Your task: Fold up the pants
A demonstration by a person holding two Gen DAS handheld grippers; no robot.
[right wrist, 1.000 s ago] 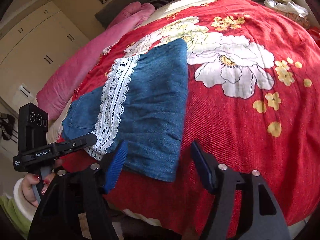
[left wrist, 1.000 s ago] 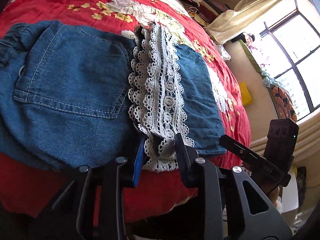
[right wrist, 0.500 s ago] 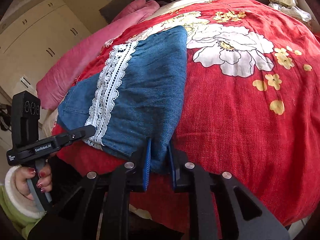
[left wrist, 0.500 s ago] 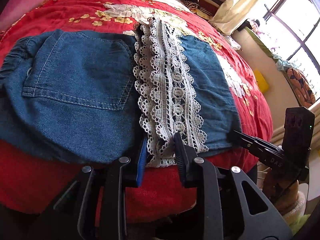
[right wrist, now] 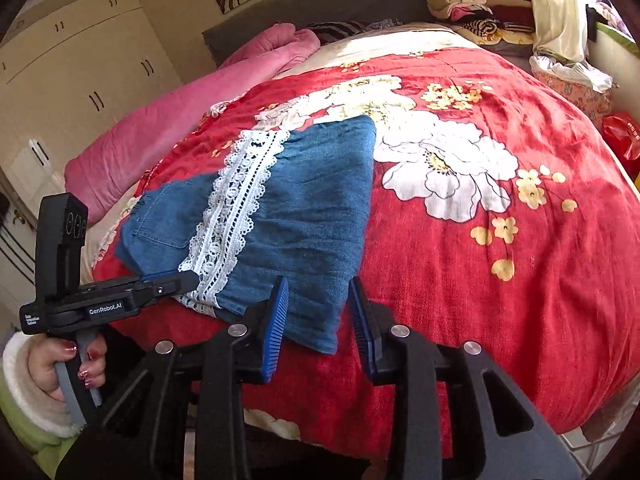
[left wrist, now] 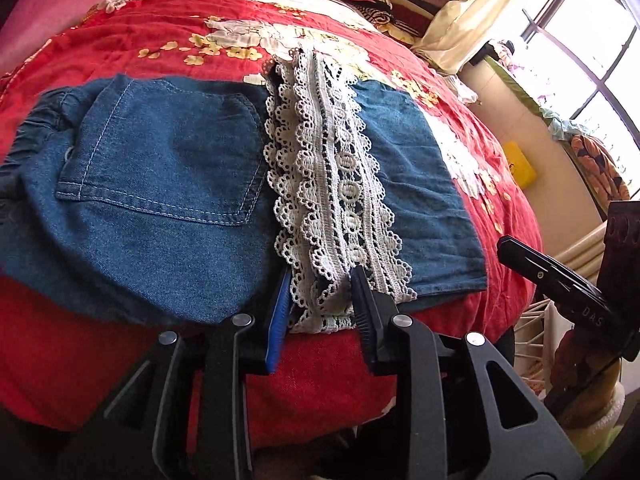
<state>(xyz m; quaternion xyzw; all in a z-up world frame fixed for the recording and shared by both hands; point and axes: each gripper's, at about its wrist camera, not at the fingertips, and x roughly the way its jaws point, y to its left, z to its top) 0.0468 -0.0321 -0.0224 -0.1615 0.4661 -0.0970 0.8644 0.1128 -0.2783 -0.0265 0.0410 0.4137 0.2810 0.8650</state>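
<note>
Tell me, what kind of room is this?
Most likely a bedroom: a bed with a red flowered bedspread, a pink quilt rolled up along it, and cream wardrobe doors by the wall.

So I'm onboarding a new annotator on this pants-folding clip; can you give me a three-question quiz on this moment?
1. True or false: the denim pants lie on a red floral bedspread.
2. Which part of the pants sits between the fingers of the left gripper? A) back pocket B) white lace band C) waistband
3. Fill in: the right gripper is ____, its fingers either side of the denim hem corner.

Key: 1 true; 2 B, the white lace band; 3 open.
</note>
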